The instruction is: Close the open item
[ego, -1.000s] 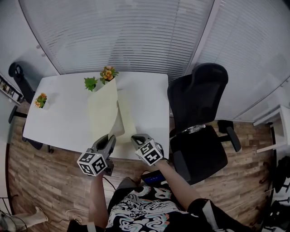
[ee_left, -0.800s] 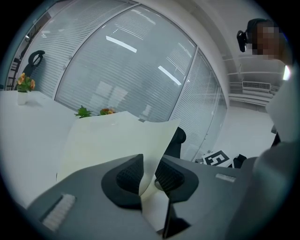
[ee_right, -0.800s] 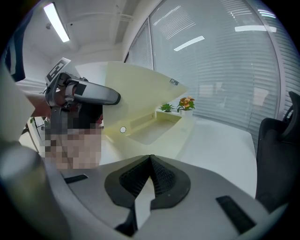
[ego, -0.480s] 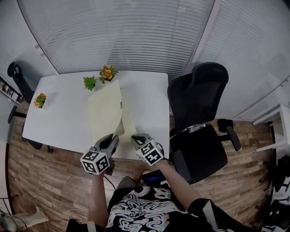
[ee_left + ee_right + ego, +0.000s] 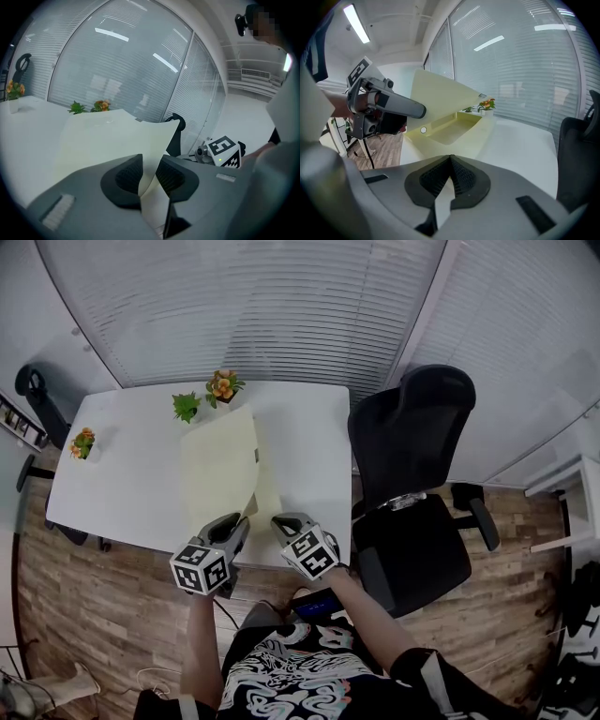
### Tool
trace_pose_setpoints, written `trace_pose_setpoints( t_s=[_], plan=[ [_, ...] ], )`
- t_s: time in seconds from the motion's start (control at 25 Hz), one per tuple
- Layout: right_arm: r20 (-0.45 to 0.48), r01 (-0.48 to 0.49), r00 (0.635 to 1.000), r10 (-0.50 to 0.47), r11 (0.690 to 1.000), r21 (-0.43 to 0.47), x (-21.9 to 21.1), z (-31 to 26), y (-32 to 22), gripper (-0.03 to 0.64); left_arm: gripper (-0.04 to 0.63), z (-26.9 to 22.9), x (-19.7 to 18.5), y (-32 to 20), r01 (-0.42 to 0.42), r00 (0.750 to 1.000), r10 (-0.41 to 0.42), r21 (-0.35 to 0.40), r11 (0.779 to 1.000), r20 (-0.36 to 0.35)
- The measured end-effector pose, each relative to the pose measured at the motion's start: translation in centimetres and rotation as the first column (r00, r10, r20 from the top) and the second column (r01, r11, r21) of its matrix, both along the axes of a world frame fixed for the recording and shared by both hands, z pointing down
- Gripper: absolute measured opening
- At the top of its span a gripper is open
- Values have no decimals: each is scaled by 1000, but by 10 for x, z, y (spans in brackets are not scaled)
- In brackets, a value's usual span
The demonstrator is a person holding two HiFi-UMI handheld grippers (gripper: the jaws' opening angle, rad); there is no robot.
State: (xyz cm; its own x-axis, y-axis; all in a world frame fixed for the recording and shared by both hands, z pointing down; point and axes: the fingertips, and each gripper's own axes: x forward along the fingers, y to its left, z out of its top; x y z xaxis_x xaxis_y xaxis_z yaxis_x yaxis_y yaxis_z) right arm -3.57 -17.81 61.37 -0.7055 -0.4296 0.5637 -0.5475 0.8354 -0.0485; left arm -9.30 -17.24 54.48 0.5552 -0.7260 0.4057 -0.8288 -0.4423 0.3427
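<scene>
A pale yellow folder case lies open on the white table (image 5: 122, 474). Its lid (image 5: 217, 465) stands raised over the shallow base (image 5: 269, 495). My left gripper (image 5: 239, 522) is at the table's front edge, shut on the lid's near corner. In the left gripper view the lid (image 5: 112, 140) passes between the two pads of the left gripper (image 5: 149, 176). My right gripper (image 5: 279, 521) sits beside it, shut and holding nothing. In the right gripper view the closed pads of the right gripper (image 5: 451, 176) point at the base (image 5: 454, 129), with the lid (image 5: 440, 96) and the left gripper (image 5: 393, 107) to the left.
Three small potted plants stand on the table: two at the far edge (image 5: 223, 387) (image 5: 187, 409), one at the left (image 5: 82, 443). A black office chair (image 5: 412, 474) stands right of the table. Window blinds run behind it.
The lid has swung up and to the right, over the base, with the left gripper still on its corner. The left gripper shifted slightly right. The right gripper has not moved.
</scene>
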Motion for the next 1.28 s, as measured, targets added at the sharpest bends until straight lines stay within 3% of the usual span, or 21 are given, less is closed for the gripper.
trace_pose_setpoints(
  t_s=[0.4, 0.6, 1.28],
  plan=[
    [23, 0, 1000, 0, 1000, -4, -1, 0, -1, 2, 84, 13, 9, -2, -55, 993, 59, -44, 998, 101],
    [27, 3, 1000, -3, 1000, -11, -1, -1, 0, 2, 89, 20, 12, -3, -78, 989, 87, -79, 994, 118],
    [40, -9, 999, 10, 1000, -26, 0, 1, 0, 2, 103, 40, 23, -5, -169, 947, 210, -180, 969, 242]
  ],
)
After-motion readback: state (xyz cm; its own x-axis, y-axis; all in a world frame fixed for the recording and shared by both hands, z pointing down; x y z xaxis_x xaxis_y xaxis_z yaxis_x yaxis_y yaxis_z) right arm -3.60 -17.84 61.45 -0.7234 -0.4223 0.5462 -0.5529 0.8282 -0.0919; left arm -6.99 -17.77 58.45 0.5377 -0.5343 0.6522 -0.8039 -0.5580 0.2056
